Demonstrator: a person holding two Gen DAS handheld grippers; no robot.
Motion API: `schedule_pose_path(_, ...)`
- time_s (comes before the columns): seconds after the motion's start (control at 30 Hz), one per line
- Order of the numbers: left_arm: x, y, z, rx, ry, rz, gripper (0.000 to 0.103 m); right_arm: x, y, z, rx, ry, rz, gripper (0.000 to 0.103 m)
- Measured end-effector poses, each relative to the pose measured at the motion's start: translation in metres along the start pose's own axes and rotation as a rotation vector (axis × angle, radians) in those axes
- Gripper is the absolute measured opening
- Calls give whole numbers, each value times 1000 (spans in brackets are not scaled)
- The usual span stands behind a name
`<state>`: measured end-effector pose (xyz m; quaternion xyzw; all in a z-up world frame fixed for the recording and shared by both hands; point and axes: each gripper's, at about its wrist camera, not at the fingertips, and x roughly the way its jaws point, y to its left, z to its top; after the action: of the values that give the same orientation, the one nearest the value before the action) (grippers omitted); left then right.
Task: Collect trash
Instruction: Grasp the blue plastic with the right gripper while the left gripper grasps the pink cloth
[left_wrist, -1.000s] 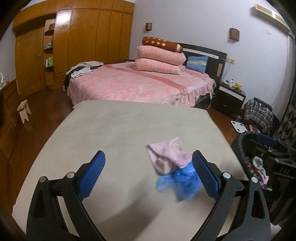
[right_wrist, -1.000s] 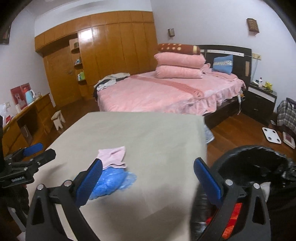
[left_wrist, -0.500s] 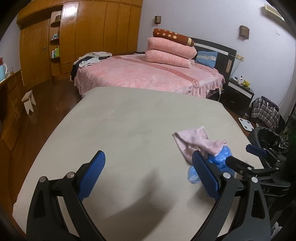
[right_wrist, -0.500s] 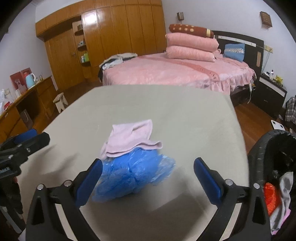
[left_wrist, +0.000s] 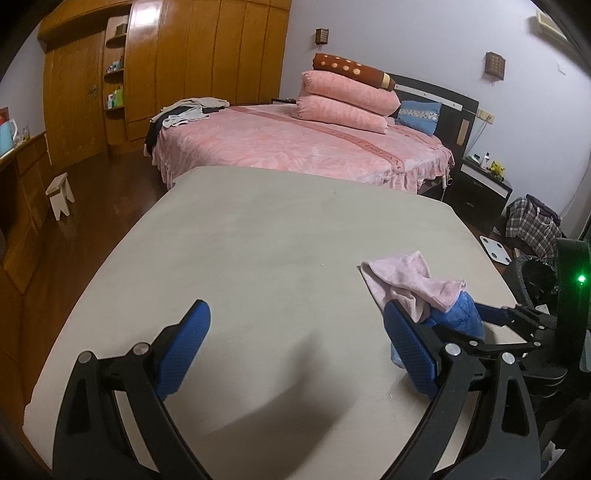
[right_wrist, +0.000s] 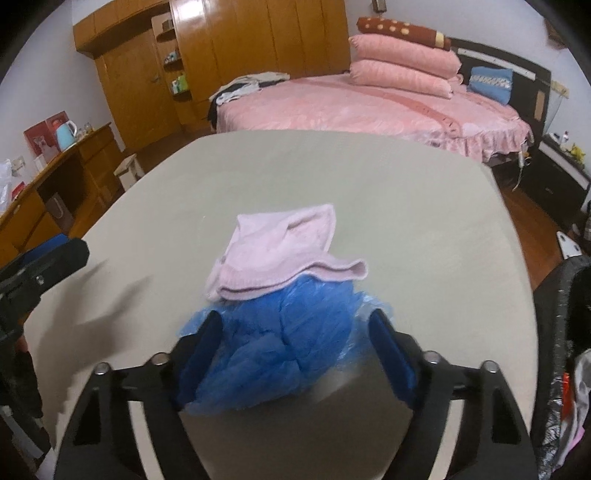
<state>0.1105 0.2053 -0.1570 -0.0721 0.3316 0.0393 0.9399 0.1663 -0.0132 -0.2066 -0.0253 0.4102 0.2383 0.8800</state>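
We hold our right gripper (right_wrist: 295, 347) low over the near part of the counter (right_wrist: 406, 206), and its fingers (right_wrist: 388, 354) are closing around a crumpled blue plastic bag (right_wrist: 273, 343) that lies between them; the blue pads sit just beside the bag on both sides, and we cannot tell whether they press it yet. A pink cloth (right_wrist: 280, 247) lies on the far edge of the bag, draped partly over it and partly on the counter. From the left wrist view the same cloth (left_wrist: 410, 280) and bag (left_wrist: 458, 317) sit at the right side of the counter, with the right gripper (left_wrist: 517, 325) reaching in from the right edge. Our left gripper (left_wrist: 295, 350) hovers over bare counter to the left of the pile, its fingers (left_wrist: 184, 350) spread wide with nothing between them; its right finger stands in front of the bag's near left corner in the view. A black trash bin (right_wrist: 565, 332) stands off the right side of the counter, with scraps of red and white showing inside. Beyond the far end of the counter is a bed (left_wrist: 295, 147) with a pink cover and stacked pink pillows (left_wrist: 343, 99), a wooden wardrobe (left_wrist: 166, 66) on the far left wall, and a small white stool (left_wrist: 61, 195) on the dark wood floor.
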Motion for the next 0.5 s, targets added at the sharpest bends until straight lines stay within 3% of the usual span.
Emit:
schedule_pose_path(0.1,0,0,0,1,0,-1,92,0,1,-2,-3,15,34,56)
schedule_pose_path(0.2,-1,-5,1,8,-2,-3,92,-2,2,-4,-10,14,51,50)
schedule_pose_path(0.5,-4,-25,2,26,-5,-15,92,-18,-8,-10,7,8,44,47)
